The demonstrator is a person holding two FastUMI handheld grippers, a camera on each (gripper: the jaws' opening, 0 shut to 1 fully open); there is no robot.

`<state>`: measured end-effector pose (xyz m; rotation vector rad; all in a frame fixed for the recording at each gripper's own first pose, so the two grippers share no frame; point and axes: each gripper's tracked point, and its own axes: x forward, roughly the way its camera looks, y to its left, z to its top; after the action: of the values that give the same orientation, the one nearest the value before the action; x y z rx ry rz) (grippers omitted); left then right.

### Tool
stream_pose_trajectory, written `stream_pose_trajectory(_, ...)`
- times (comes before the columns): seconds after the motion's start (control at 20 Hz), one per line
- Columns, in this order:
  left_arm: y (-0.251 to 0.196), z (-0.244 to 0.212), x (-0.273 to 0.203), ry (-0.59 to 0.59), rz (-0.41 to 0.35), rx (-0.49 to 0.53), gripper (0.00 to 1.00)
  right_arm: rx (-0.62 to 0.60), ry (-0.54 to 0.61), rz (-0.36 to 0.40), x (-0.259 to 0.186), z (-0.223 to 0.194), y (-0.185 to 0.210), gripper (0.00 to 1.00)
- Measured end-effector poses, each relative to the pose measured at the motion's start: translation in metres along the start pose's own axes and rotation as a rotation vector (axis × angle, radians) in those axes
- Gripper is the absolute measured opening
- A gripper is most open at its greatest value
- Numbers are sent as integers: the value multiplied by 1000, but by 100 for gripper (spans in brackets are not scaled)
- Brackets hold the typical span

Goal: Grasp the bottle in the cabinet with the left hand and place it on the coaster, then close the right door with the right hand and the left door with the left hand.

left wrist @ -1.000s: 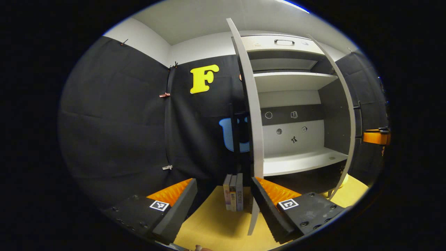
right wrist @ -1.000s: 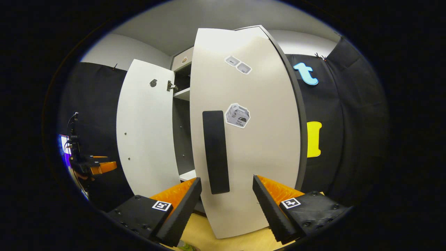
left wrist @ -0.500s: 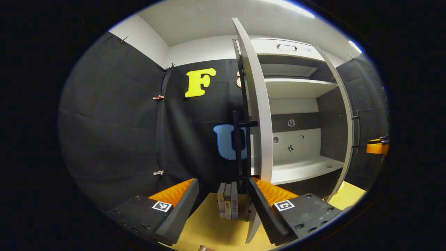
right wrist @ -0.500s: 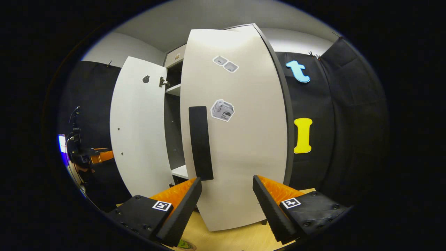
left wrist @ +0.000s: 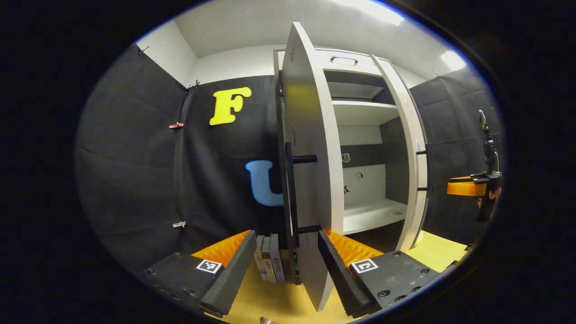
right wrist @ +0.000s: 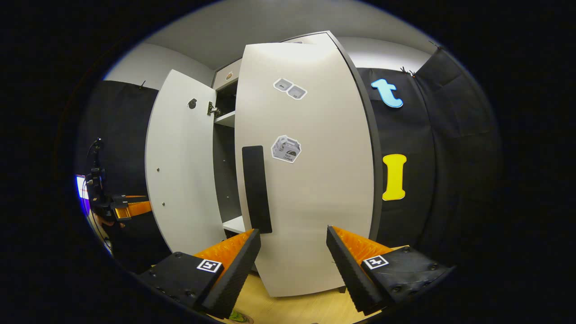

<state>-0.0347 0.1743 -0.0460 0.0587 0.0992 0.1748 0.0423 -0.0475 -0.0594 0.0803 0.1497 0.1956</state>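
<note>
My left gripper (left wrist: 285,234) is open, right at the left door (left wrist: 310,180), which stands nearly edge-on to it. That door's black bar handle (left wrist: 291,193) and lower edge lie between the fingers; I cannot tell if they touch. The cabinet (left wrist: 369,211) behind it shows bare white shelves. My right gripper (right wrist: 293,230) is open, just short of the outer face of the right door (right wrist: 315,189), with its black handle (right wrist: 256,189) a little left of the gap. The right door (left wrist: 416,157) is partly swung in. Each gripper appears far off in the other's view.
Several books (left wrist: 270,258) stand upright on the yellow table (left wrist: 441,247) left of the cabinet, just ahead of my left finger. The left door's inner face (right wrist: 180,162) stands wide open. Something small and green (right wrist: 238,317) lies at the table's near edge.
My left gripper has shifted left around the left door, so its outer face and handle now show between the fingers. The right door has swung further in; the right gripper followed it.
</note>
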Motion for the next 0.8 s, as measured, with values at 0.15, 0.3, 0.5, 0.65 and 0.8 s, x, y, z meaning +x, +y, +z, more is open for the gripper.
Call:
stream_pose_trajectory(0.15,-26,-1,9,-13,-63,-47,87,-7,15,-2,-2,-3,-1,98)
stream_pose_trajectory(0.3,-53,2,28,-28,-133,-78,89,-14,21,-11,-10,-3,-5,98)
stream_pose_trajectory(0.5,-97,5,48,-38,-211,-55,91,-7,10,-28,-20,3,-8,98)
stream_pose_trajectory(0.65,-120,6,51,-46,-266,-71,91,-11,-1,-39,-27,6,-10,98)
stream_pose_trajectory(0.8,-122,1,51,-29,-278,-60,92,-13,-2,-53,-34,6,-15,98)
